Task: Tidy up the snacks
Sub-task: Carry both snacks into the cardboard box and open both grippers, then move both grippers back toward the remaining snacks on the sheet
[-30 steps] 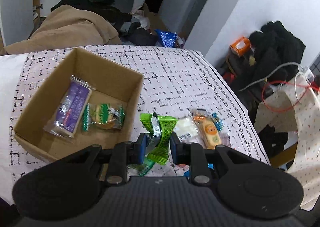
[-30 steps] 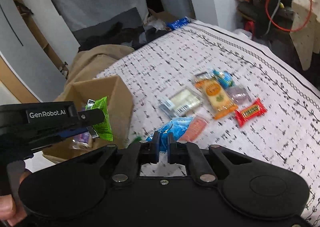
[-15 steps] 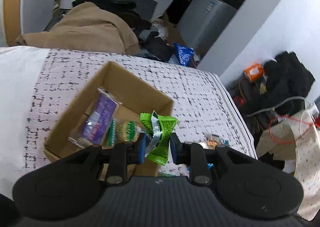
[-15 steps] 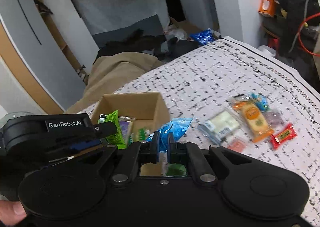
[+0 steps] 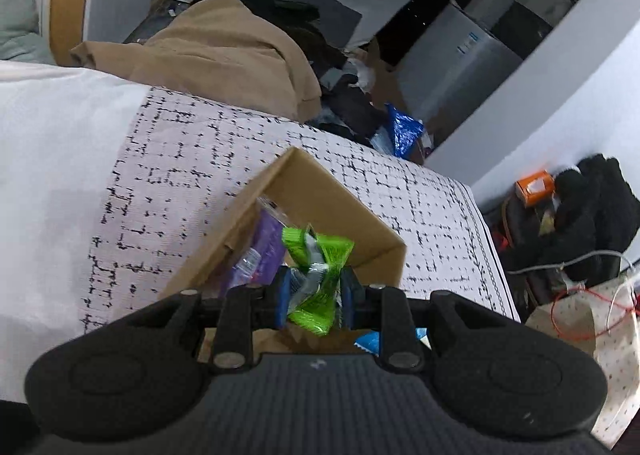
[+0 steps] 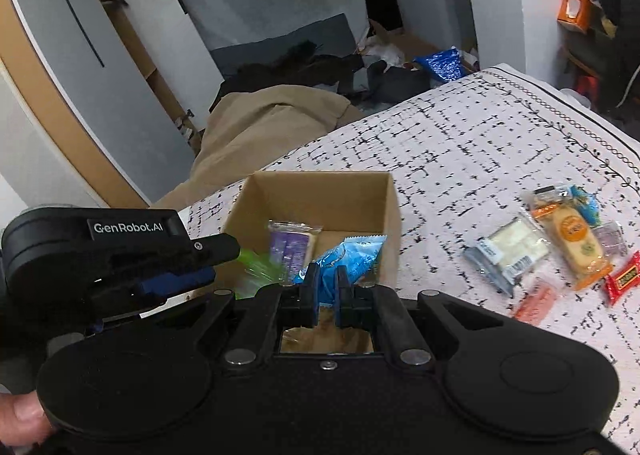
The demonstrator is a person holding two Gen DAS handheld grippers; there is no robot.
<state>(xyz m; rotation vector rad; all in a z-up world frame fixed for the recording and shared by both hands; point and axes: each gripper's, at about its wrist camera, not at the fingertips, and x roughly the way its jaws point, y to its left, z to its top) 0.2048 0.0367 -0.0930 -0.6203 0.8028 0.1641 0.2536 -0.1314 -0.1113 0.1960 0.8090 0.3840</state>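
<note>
My left gripper (image 5: 314,291) is shut on a green snack packet (image 5: 318,271) and holds it over the open cardboard box (image 5: 340,211). A purple packet (image 5: 264,247) lies inside the box. My right gripper (image 6: 325,289) is shut on a blue snack packet (image 6: 344,259) above the near side of the same box (image 6: 320,191). The purple packet (image 6: 290,245) shows in the right wrist view too. The left gripper (image 6: 120,255) appears there at the left with the green packet (image 6: 256,267) blurred.
Several loose snacks lie on the patterned cloth (image 6: 460,151) to the right: a white packet (image 6: 508,249), an orange packet (image 6: 576,243), a red bar (image 6: 624,277), a pink one (image 6: 536,301). A tan blanket (image 5: 224,55) and clutter lie beyond the far edge.
Both grippers have moved left from the loose snacks to over the box, each carrying its packet. The blue packet now hangs above the box interior.
</note>
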